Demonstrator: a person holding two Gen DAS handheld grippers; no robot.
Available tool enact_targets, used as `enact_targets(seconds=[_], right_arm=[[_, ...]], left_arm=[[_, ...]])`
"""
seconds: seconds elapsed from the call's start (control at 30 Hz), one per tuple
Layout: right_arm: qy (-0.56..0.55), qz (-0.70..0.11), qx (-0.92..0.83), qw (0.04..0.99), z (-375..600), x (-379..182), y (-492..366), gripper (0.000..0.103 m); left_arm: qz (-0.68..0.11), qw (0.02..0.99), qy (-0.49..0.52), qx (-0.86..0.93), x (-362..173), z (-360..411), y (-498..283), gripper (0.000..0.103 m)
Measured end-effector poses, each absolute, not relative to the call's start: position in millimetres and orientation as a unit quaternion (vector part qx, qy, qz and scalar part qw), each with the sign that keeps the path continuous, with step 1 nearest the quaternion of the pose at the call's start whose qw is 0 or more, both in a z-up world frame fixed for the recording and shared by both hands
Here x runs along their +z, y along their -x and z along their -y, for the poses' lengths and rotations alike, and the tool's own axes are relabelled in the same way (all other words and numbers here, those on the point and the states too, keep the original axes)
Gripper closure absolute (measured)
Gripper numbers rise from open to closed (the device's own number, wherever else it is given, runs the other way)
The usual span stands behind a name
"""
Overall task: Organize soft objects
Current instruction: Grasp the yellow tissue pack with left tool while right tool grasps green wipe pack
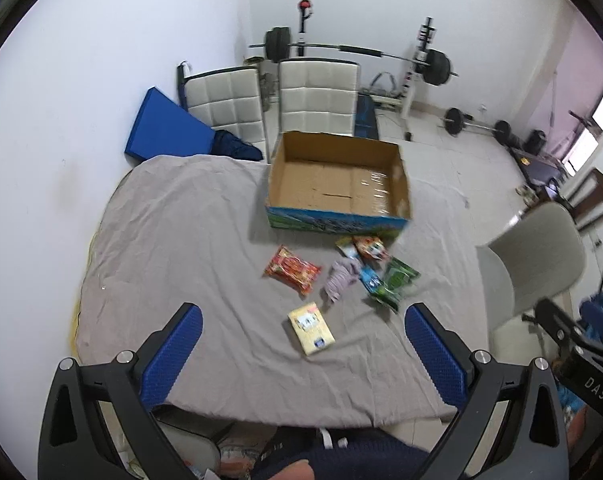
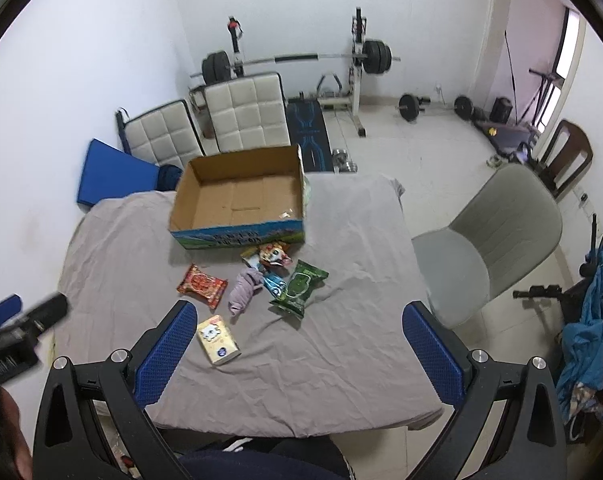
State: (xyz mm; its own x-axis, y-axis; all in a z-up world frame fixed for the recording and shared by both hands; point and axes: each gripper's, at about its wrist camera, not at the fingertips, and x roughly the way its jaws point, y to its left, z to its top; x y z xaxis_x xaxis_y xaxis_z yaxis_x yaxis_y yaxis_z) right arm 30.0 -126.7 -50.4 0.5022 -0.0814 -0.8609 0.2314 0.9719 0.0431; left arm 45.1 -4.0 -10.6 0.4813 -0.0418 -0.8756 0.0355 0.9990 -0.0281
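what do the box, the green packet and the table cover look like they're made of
Box: corrugated cardboard, matte brown inside with flap seams showing, glossy printed outer wall.
Green packet: probably thin plastic film, shiny, crimped at its ends.
Table cover: woven cloth, matte grey, full of soft creases.
Both sets of tongs hang open and hold nothing.

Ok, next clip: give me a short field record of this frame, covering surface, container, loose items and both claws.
surface: table under grey cloth
container: box, open, nothing seen inside
loose items: red pack, yellow pack, green pack, purple cloth, small packs by the box front
left claw: open, holding nothing
right claw: open, holding nothing
packed so far: none
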Motion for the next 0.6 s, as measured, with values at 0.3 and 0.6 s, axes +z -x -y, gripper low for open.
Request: enact_targets(seconds=[0.3,0.6], right_arm=[[-0.13,-0.626,-0.09,0.764,186.8,-235.8,-141.7,0.0],[-0.153,-0.727,-0.076,0.665,190.5,-426.5,-229.7,0.0]], left_arm=[[-0.62,0.779,0.089,0.023,-161.3,-22.9,-120.5,0.004],[-0.742,0.667,0.062,0.036,-336.4,16.3,-136.8,0.008]])
